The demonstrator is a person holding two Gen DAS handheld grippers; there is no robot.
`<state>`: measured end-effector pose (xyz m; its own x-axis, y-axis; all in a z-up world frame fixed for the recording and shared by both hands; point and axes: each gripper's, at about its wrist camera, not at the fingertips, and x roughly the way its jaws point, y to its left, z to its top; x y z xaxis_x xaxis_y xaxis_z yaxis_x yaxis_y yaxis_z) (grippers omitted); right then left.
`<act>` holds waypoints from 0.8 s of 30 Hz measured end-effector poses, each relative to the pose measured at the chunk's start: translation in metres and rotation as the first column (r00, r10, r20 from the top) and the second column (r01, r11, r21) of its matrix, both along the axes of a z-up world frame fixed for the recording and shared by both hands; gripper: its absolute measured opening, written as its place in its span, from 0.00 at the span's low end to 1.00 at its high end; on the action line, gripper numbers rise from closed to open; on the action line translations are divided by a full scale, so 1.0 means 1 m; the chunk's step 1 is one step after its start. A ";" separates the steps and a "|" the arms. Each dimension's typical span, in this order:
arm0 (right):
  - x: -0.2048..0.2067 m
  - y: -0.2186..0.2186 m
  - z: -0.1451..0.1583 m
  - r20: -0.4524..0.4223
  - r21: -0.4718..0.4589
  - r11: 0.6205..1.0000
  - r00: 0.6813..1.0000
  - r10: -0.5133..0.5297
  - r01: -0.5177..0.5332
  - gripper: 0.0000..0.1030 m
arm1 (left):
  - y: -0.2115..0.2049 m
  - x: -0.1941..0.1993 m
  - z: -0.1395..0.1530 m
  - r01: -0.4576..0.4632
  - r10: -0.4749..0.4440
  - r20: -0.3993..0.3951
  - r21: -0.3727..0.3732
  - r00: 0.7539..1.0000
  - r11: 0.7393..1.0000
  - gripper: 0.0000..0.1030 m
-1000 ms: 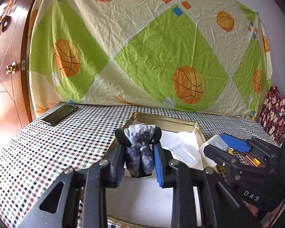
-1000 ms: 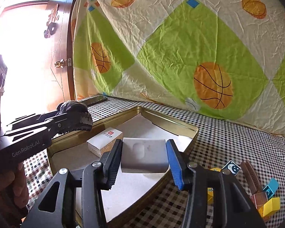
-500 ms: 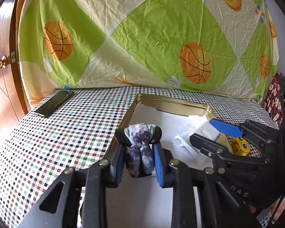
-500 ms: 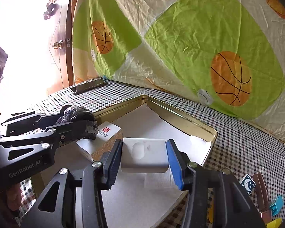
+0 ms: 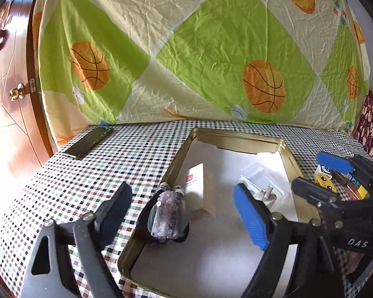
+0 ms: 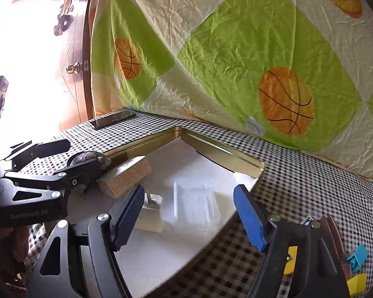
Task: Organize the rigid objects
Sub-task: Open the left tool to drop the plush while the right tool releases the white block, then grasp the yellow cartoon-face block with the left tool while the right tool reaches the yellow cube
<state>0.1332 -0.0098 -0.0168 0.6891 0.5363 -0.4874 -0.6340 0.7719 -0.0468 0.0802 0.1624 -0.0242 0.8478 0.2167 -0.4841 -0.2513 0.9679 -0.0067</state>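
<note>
A gold metal tray (image 5: 238, 137) with a white liner lies on the checked tablecloth. My left gripper (image 5: 184, 211) is open, and the purple crystal stone on its black base (image 5: 165, 219) rests in the tray's near left part, between the fingers but untouched. A white and cork box (image 5: 195, 181) lies just behind it. My right gripper (image 6: 189, 213) is open over the tray. The white plug adapter (image 6: 150, 213) sits by its left finger, next to a clear plastic case (image 6: 195, 204). The stone (image 6: 87, 157) and the box (image 6: 128, 175) show at the left.
A black phone (image 5: 88, 141) lies at the table's far left corner. Small coloured blocks (image 6: 358, 260) and other toys (image 5: 335, 181) sit on the cloth right of the tray. A basketball-print sheet hangs behind the table. A wooden door stands at the left.
Both grippers opened. The left let go of the crystal stone and the right let go of the white adapter; both things now rest in the tray.
</note>
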 end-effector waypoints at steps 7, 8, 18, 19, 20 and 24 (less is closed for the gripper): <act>-0.014 -0.123 0.005 0.054 0.093 0.973 0.975 -0.215 0.209 0.79 | -0.041 -0.026 0.022 0.043 -0.027 0.204 -0.075 0.979 0.996 0.97; -0.013 -0.141 0.005 0.062 0.099 0.961 0.963 -0.264 0.257 0.79 | -0.047 -0.028 0.023 0.055 -0.030 0.228 -0.104 0.973 0.993 1.00; -0.003 -0.227 0.007 0.067 0.137 0.875 0.877 -0.476 0.464 0.80 | -0.155 0.006 0.016 0.150 -0.142 0.262 -0.009 0.955 0.989 1.00; -0.003 -0.228 0.007 0.071 0.135 0.875 0.877 -0.476 0.465 0.80 | -0.164 0.010 0.014 0.154 -0.154 0.243 0.020 0.958 0.988 1.00; -0.003 -0.229 0.007 0.068 0.134 0.876 0.878 -0.475 0.463 0.80 | -0.173 0.015 0.014 0.161 -0.168 0.218 0.053 0.961 0.986 1.00; 0.003 -0.231 0.003 0.024 0.121 0.880 0.885 -0.465 0.459 0.80 | -0.191 0.022 0.014 0.190 -0.208 0.188 0.110 0.960 0.976 1.00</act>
